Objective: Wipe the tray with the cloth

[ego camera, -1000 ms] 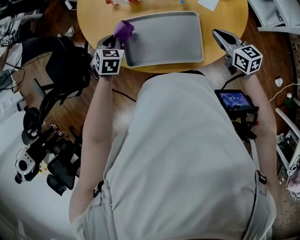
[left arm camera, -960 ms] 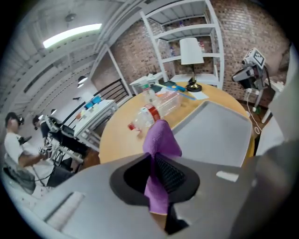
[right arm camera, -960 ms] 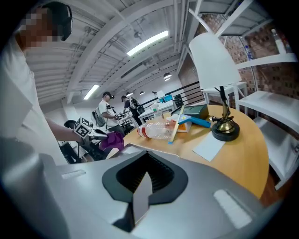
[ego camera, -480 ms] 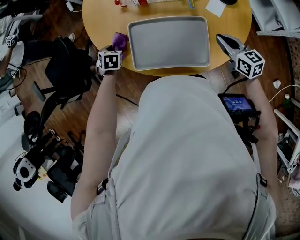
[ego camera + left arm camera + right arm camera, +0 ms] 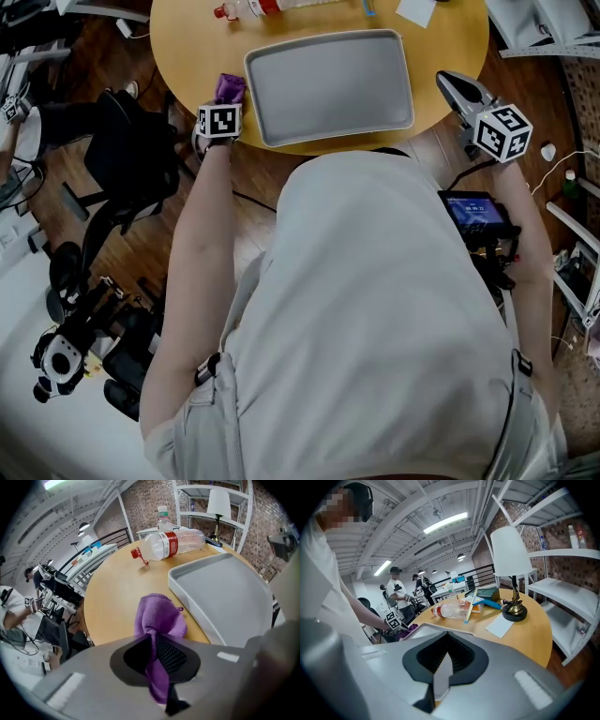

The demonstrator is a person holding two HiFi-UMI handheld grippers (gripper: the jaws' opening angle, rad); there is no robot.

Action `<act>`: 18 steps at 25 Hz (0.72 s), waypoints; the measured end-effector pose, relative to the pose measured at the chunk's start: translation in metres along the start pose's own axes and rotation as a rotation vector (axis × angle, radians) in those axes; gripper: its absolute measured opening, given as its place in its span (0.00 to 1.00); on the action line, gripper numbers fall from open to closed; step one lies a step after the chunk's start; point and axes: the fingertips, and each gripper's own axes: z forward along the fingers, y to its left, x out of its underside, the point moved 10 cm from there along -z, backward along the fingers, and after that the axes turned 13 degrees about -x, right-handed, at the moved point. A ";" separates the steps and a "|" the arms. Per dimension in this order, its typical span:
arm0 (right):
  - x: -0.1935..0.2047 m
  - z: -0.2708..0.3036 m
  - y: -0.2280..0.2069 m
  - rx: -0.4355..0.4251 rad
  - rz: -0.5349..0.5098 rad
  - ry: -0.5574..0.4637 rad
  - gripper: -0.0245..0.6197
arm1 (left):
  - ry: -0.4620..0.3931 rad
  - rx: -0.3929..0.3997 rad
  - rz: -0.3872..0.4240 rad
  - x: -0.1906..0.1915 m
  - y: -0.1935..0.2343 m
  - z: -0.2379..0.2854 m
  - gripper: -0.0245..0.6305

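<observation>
The left gripper (image 5: 223,105) is coming down beside the shallow grey rectangular plastic tray (image 5: 330,82), and its jaws are staying clamped on the small purple terry cloth (image 5: 229,88), which is bunching out in front of them (image 5: 158,617). A second ago that cloth was riding at the tray's left rim. Now it is hanging off the tray altogether, just beside the left rim and low over the round yellow-brown wooden table (image 5: 187,42). Whether it is already touching the wood I cannot tell from where I am standing. The tray is lying bare near the table's front edge, and its floor (image 5: 225,597) is showing no spill or smear that I can make out. The right gripper (image 5: 453,84) is hardly stirring. It is hovering off the table's right side, a little apart from the tray's right end, with its jaws together (image 5: 443,670) and nothing between them. A clear plastic bottle with a red label and red cap (image 5: 171,543) is lying on its side at the far edge, well apart from all this. To me the cloth leaving the tray and sinking toward the table is looking like the end of a wiping pass, perhaps with the cloth about to be laid down. It could equally be getting set for another pass from the left. If so, the cloth will have to be lifted back over the rim first.
</observation>
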 end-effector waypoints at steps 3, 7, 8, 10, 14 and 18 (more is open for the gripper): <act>-0.004 -0.002 -0.001 -0.006 -0.010 -0.011 0.04 | -0.014 0.032 -0.031 -0.001 0.005 -0.006 0.11; -0.010 0.003 0.002 -0.036 -0.026 -0.018 0.04 | -0.059 0.029 -0.139 0.003 0.014 -0.037 0.28; -0.012 0.004 0.002 -0.045 -0.031 -0.020 0.04 | -0.086 0.024 -0.167 0.001 0.015 -0.050 0.30; -0.017 0.005 0.003 -0.062 -0.047 -0.025 0.04 | -0.177 0.019 -0.211 -0.007 0.014 -0.084 0.30; -0.032 0.010 0.009 -0.108 -0.090 -0.053 0.04 | -0.422 0.154 -0.253 -0.028 -0.005 -0.144 0.25; -0.048 0.018 0.017 -0.177 -0.139 -0.083 0.04 | -0.621 0.415 -0.354 -0.049 -0.027 -0.181 0.07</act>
